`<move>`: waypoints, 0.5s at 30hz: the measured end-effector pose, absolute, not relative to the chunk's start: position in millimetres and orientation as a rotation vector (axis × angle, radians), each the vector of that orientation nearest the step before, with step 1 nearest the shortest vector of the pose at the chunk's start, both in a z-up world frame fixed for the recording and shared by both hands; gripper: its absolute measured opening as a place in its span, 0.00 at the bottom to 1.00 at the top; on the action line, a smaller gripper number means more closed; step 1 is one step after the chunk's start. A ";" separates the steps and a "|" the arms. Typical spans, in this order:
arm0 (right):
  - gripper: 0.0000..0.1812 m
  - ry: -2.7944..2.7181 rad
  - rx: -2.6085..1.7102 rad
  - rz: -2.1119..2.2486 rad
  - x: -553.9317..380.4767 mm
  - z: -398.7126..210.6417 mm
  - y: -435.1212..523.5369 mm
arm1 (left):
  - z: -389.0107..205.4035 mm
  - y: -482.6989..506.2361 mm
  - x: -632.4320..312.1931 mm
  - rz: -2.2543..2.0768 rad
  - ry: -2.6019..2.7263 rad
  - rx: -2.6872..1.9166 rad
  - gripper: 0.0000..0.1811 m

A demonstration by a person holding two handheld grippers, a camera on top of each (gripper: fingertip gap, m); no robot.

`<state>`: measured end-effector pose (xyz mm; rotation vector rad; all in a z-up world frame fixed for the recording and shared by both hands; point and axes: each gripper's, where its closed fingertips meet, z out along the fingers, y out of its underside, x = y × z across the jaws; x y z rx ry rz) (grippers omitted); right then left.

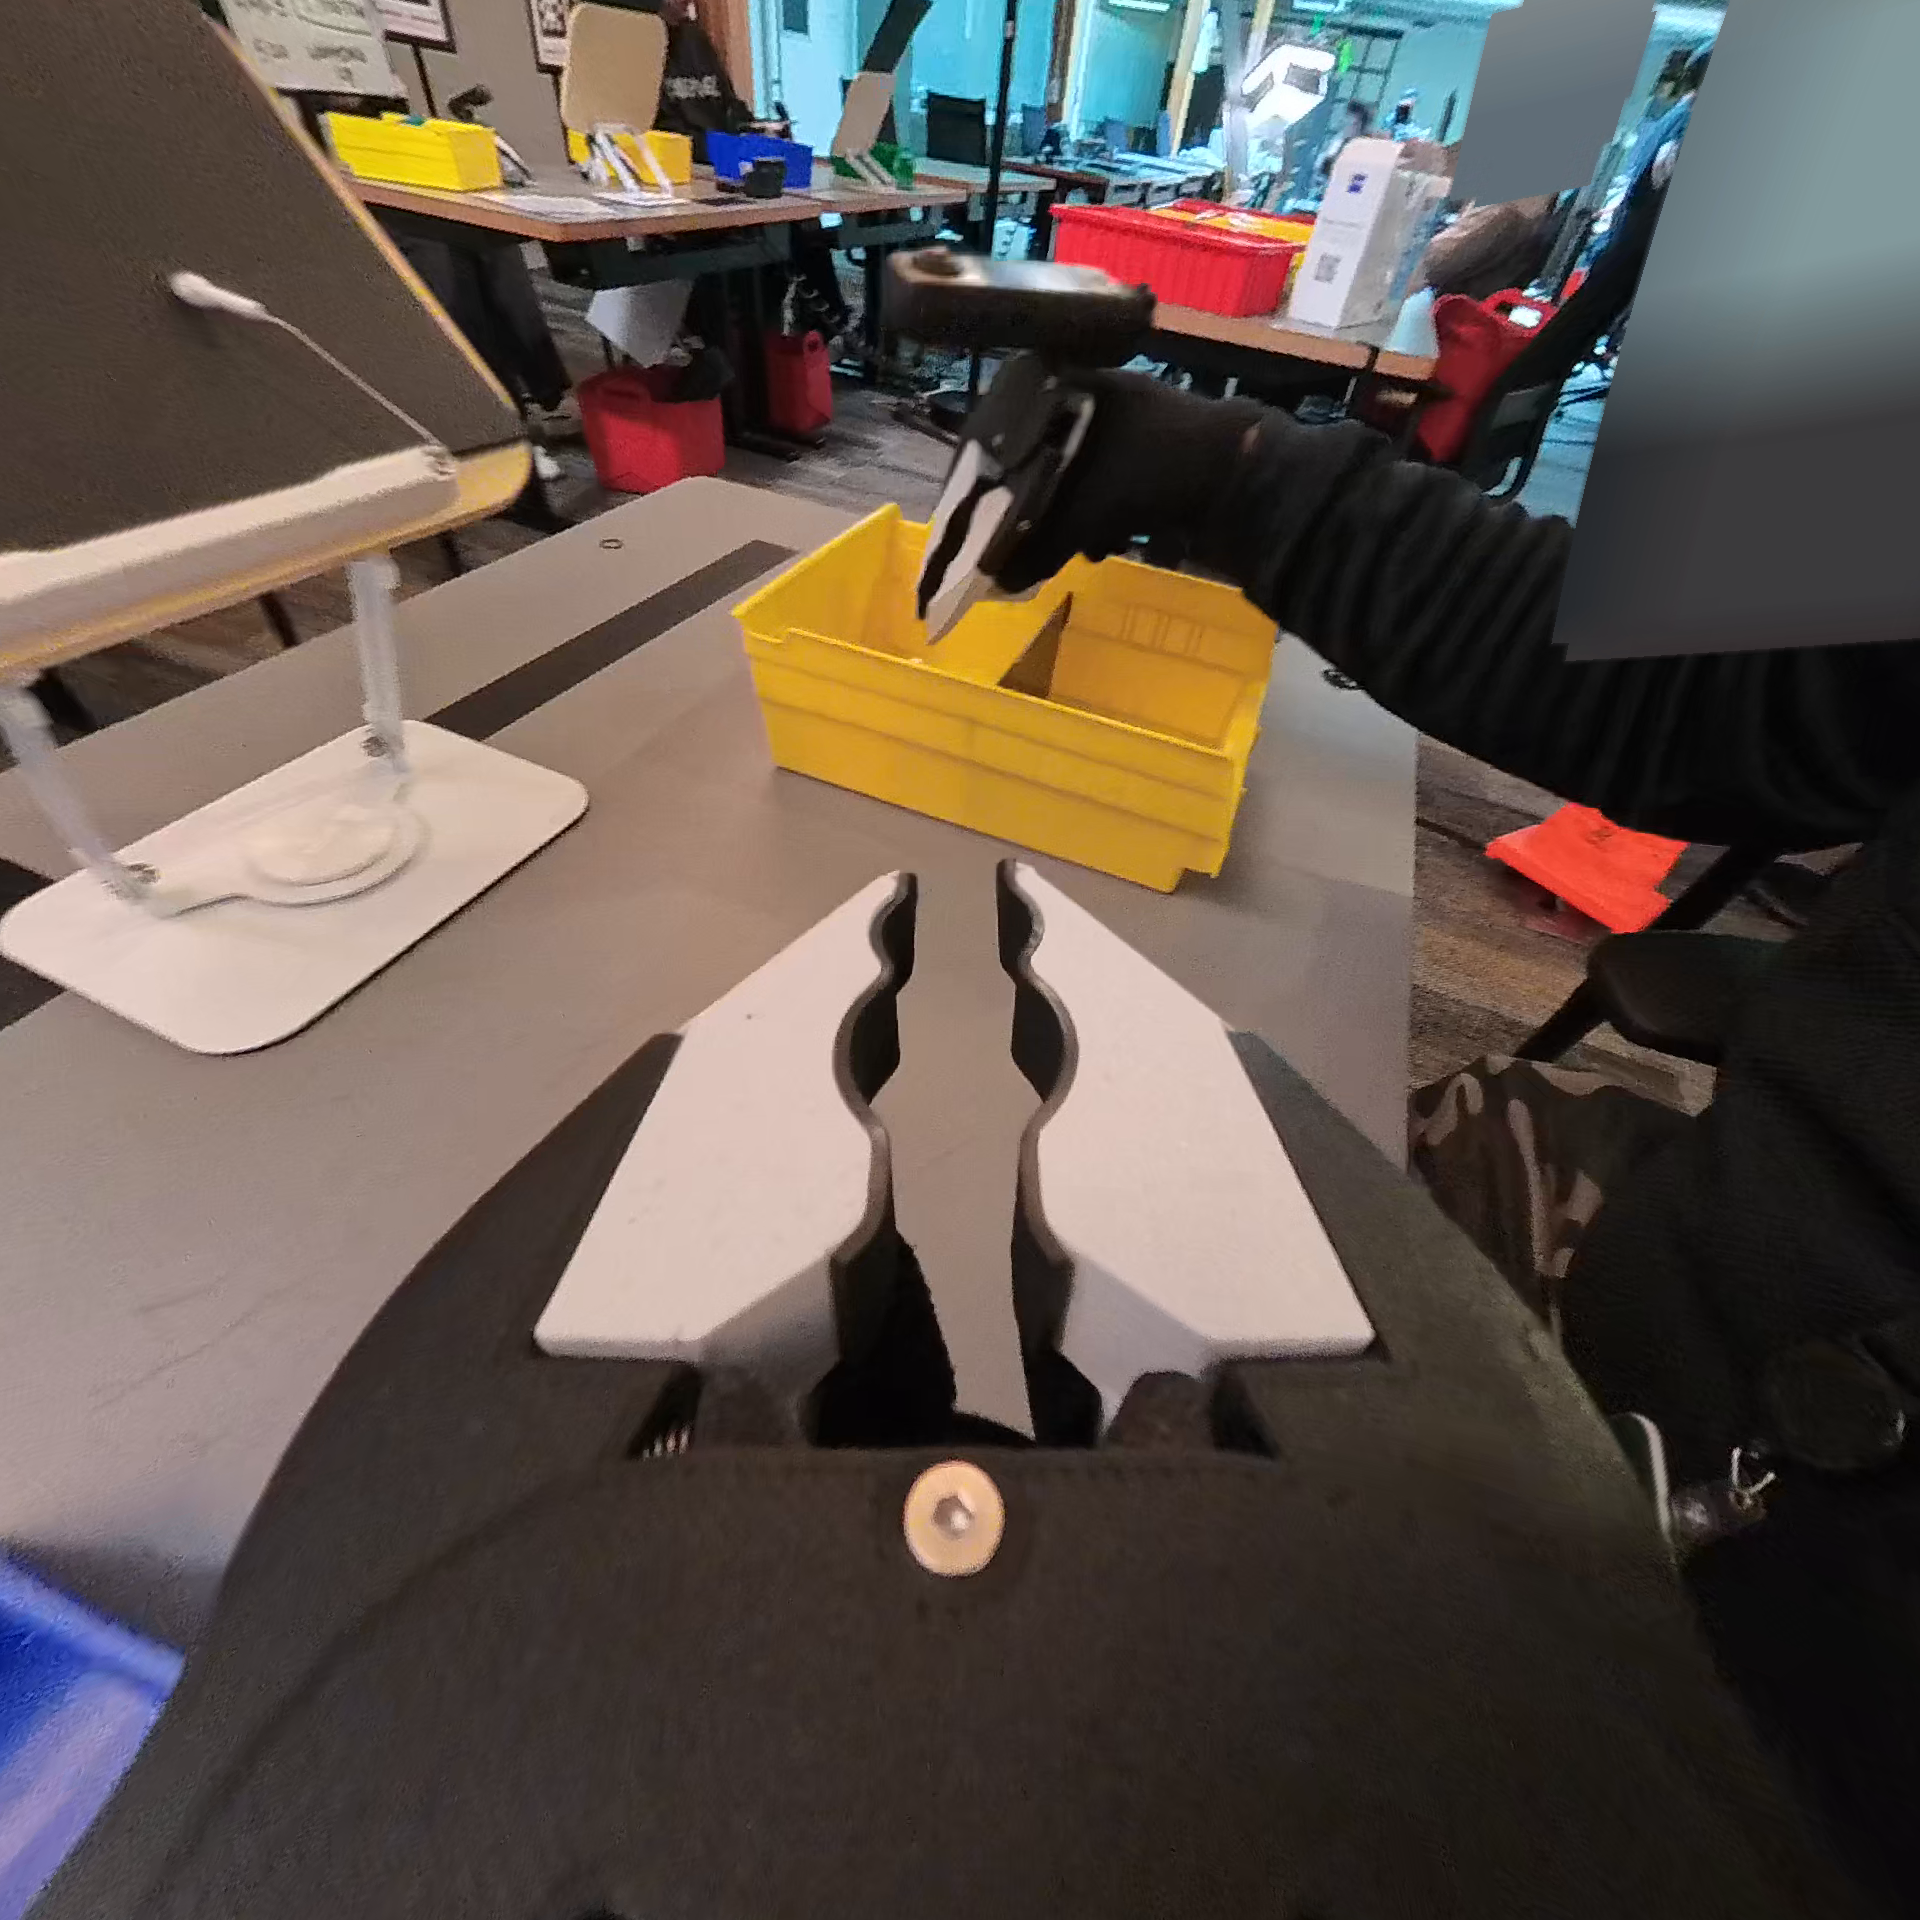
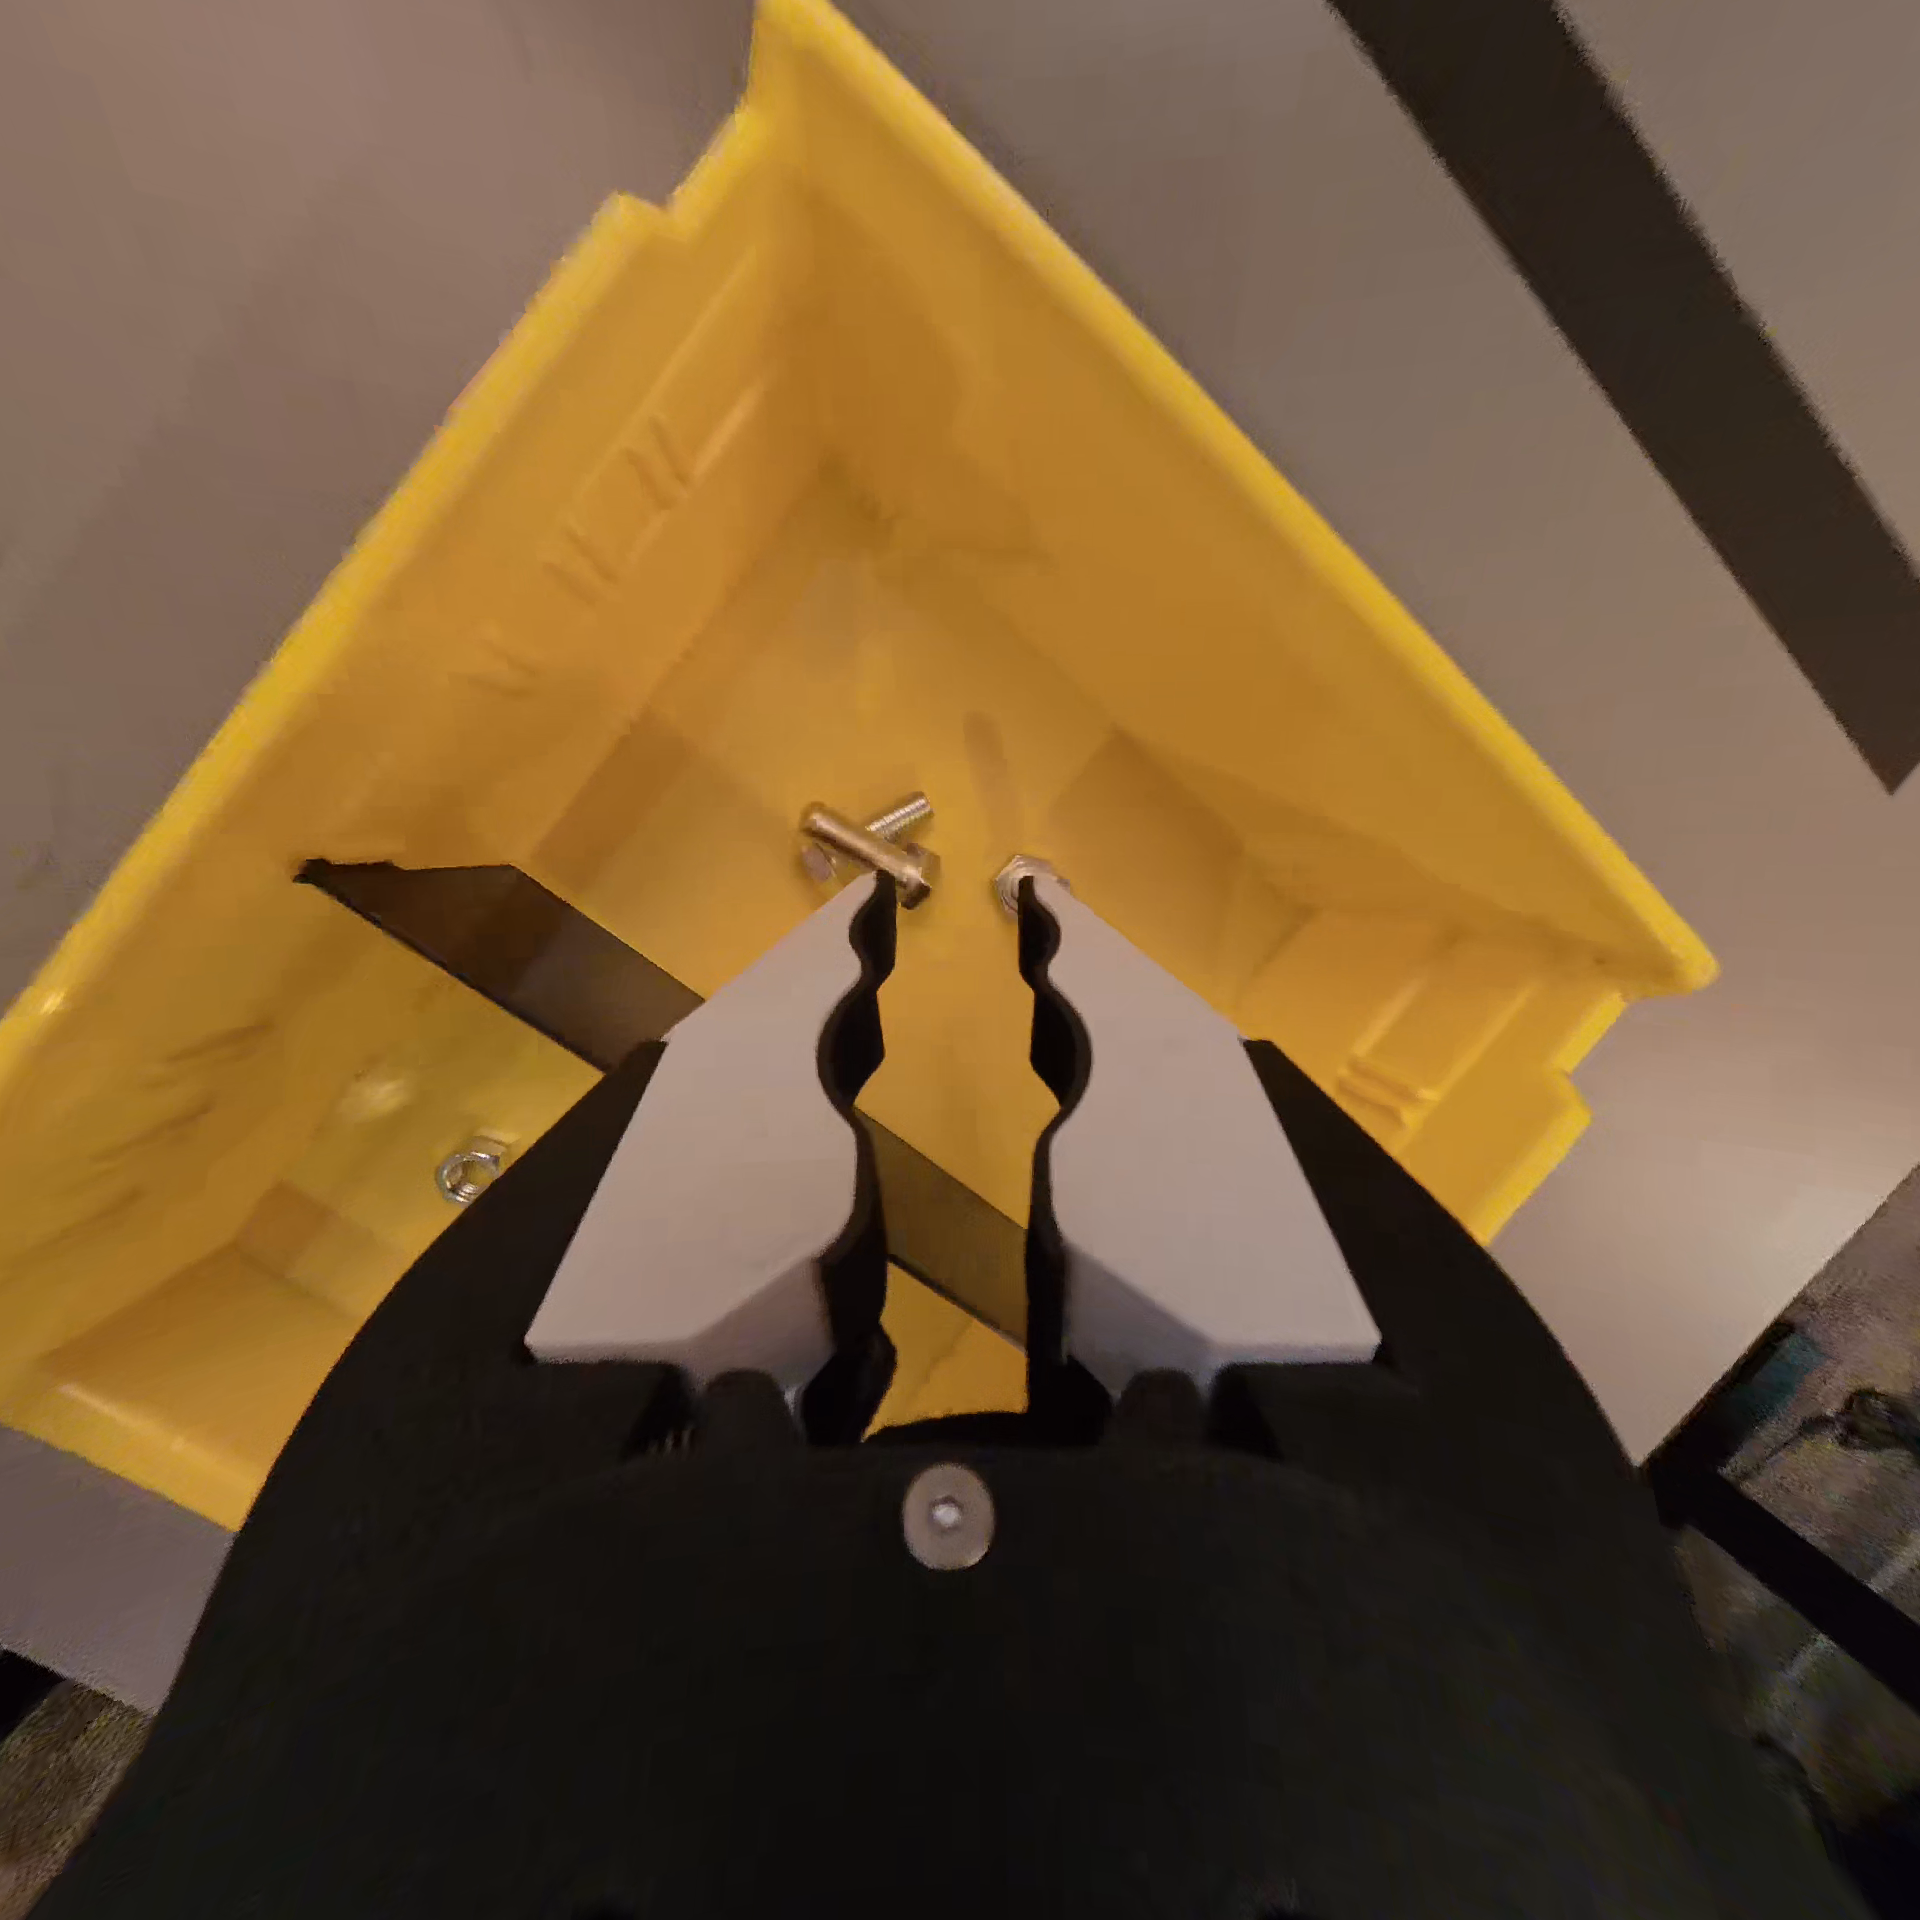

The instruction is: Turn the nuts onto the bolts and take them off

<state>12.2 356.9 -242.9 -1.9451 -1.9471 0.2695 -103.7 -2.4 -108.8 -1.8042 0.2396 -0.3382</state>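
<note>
Grey laminate table [image 1: 644, 935]: smooth, matte. On it, a yellow moulded-plastic bin [image 1: 997, 769] with a black divider [image 2: 582, 966]. The right gripper [image 2: 951, 883] reaches into the far compartment, jaws parted and empty, tips beside a threaded steel bolt [image 2: 873, 847] and a small nut [image 2: 1013, 878]. A second hex nut [image 2: 468, 1174] lies in the near compartment. The left gripper [image 1: 956, 894] hangs above bare table, jaws parted, holding nothing. Assessment: no threading begun; nothing assembled.
</note>
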 end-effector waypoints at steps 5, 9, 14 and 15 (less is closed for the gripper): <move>0.10 -1.926 -1.825 0.385 5.5 -206.2 319.5 | -111.6 -20.4 -154.6 -0.129 0.191 -1.926 0.09; 0.09 -1.946 -1.693 0.520 -0.4 -180.1 272.4 | -133.4 -52.1 -208.9 0.105 0.129 -2.139 0.11; 0.06 -1.953 -1.559 0.645 -8.5 -157.8 221.2 | -182.4 -102.1 -267.8 0.327 0.003 -2.455 0.13; 0.06 -1.956 -1.547 0.657 -9.2 -156.3 213.8 | -195.9 -114.5 -277.8 0.349 -0.040 -2.532 0.14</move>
